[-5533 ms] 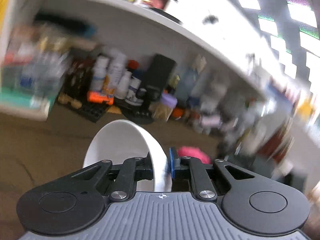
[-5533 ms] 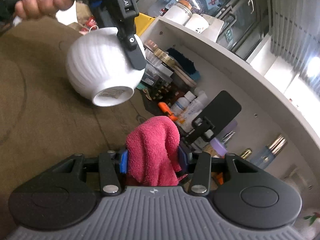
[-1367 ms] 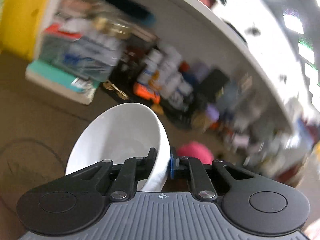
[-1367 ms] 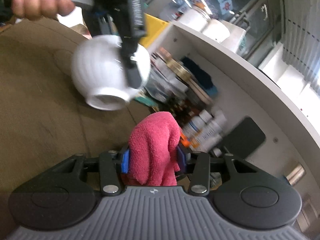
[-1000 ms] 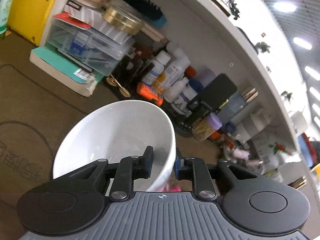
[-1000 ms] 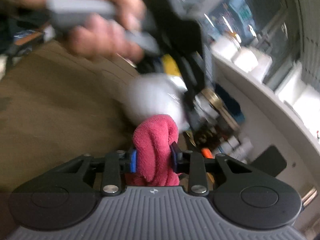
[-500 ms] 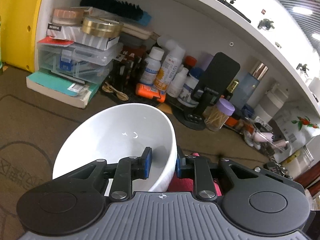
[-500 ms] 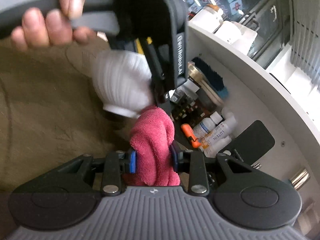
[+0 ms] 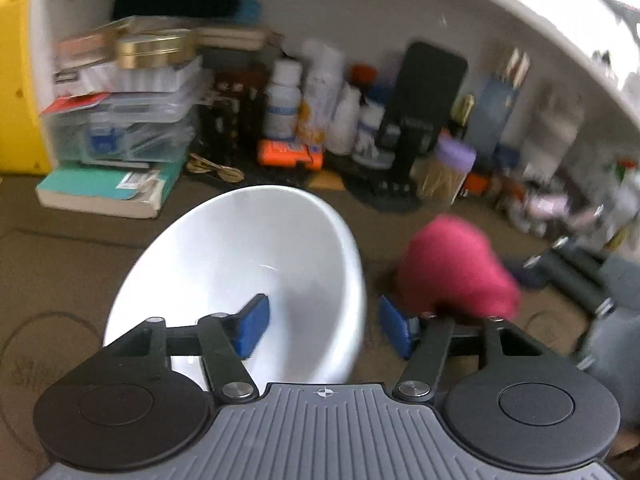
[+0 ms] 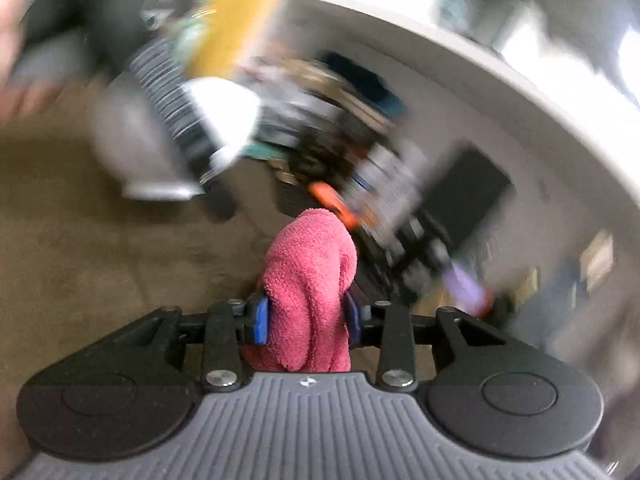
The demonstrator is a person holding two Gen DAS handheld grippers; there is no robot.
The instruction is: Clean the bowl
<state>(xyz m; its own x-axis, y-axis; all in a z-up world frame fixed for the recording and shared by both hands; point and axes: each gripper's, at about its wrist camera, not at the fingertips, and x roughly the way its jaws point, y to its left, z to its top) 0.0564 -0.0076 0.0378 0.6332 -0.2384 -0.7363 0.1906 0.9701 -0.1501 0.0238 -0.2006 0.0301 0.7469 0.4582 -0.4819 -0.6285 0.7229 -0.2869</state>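
The left gripper [image 9: 324,326] has its fingers [image 9: 252,326] spreading apart at this moment; the near wall of the white bowl [image 9: 240,264] stands between them, but the blue pads do not press on it. The bowl rests tilted on the brown tabletop [image 9: 72,240], its opening turned toward the camera. To its right is the pink cloth [image 10: 310,280], pinched between the fingers of the right gripper [image 10: 306,316], which are loosening a little around it. Far behind, under a white shelf [image 9: 360,8], stand bottles [image 9: 284,104], a gold-lidded tin [image 9: 154,46] on clear boxes, and a teal book [image 9: 104,192]. The right wrist view is much blurred
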